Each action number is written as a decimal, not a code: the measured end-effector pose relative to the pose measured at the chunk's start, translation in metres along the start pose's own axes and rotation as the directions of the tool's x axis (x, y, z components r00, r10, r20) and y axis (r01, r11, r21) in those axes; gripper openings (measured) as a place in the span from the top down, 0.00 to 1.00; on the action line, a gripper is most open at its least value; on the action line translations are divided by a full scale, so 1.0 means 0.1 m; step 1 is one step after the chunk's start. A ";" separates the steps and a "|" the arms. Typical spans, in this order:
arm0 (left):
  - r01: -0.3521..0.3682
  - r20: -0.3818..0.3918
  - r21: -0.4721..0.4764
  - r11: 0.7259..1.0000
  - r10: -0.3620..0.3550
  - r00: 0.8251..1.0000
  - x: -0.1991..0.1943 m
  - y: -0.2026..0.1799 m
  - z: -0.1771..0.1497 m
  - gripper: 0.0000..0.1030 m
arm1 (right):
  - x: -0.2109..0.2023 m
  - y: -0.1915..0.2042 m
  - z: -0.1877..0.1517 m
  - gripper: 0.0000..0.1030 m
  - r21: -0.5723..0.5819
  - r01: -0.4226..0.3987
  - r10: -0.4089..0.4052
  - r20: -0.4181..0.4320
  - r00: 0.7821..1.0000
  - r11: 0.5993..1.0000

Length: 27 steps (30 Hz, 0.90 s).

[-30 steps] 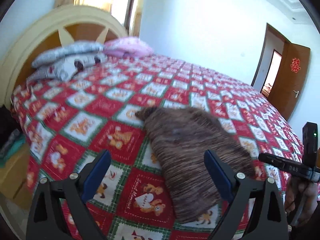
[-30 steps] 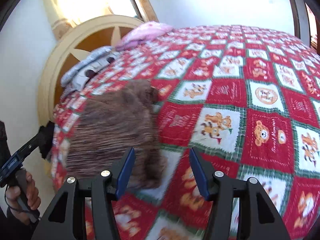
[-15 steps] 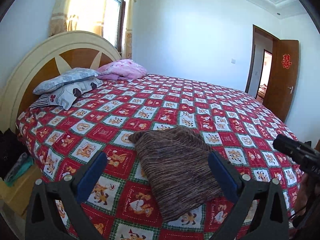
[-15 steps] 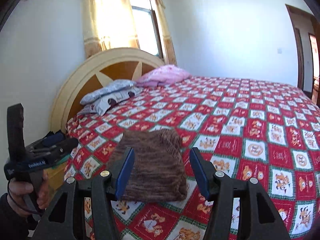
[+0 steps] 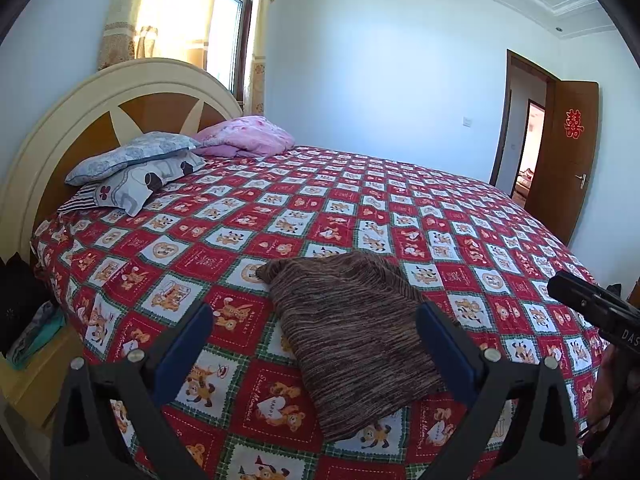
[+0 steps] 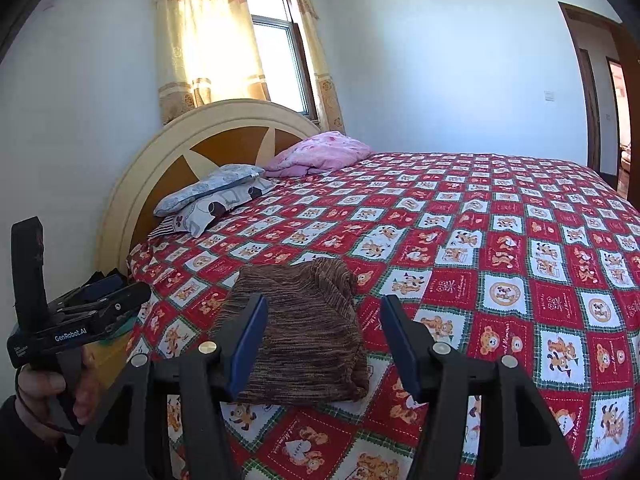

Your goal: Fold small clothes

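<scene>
A folded brown knit garment point(image 5: 356, 344) lies flat on the red patchwork bedspread point(image 5: 360, 208), close to the bed's near edge and well apart from the pillows. It forms a neat, roughly rectangular bundle with one rounded corner turned toward the headboard point(image 5: 80, 120).

The left gripper point(image 5: 314, 344) hangs just off the near edge, short of the garment; its blue-padded fingers point(image 5: 188, 344) stand wide apart with nothing between them, and they touch neither cloth nor bedspread. The right gripper point(image 6: 322, 340) is held the same way on the garment's other side, its jaws spread and holding nothing, its blue pads point(image 6: 248, 340) clear of the fabric. From the right wrist view, the left gripper's body point(image 6: 76, 320) shows to the garment's left, gripped by the person's left hand point(image 6: 52, 392).

Beyond the garment, against the headboard, a grey patterned pillow point(image 5: 132, 152) lies on top of a second printed pillow point(image 5: 148, 184), and a pink pillow point(image 5: 248, 136) sits just beside them. Behind the headboard is a window with yellow curtains point(image 6: 192, 40). Far across the bed from the garment, a brown door point(image 5: 564, 152) with a red emblem stands ajar.
</scene>
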State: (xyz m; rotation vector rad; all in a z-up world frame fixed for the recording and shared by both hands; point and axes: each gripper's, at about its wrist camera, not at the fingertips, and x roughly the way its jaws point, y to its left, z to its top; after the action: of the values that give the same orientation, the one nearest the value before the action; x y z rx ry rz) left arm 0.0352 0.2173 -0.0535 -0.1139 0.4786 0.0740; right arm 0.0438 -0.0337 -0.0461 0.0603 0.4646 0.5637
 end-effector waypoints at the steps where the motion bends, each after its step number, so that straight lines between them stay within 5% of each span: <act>1: -0.001 -0.001 0.000 1.000 0.001 1.000 0.00 0.00 0.00 0.00 | 0.00 0.00 0.00 0.42 0.001 -0.001 0.001 0.000 1.000 1.000; 27: 0.009 -0.014 0.015 1.000 -0.009 1.000 0.01 -0.10 -0.04 0.00 | -0.01 0.05 -0.05 0.41 -0.009 -0.008 0.008 -0.002 1.000 1.000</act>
State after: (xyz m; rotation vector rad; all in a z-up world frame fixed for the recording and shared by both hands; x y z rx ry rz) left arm 0.0353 0.2072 -0.0563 -0.1015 0.4926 0.0604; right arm 0.0387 -0.0306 -0.0498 0.0528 0.4640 0.5739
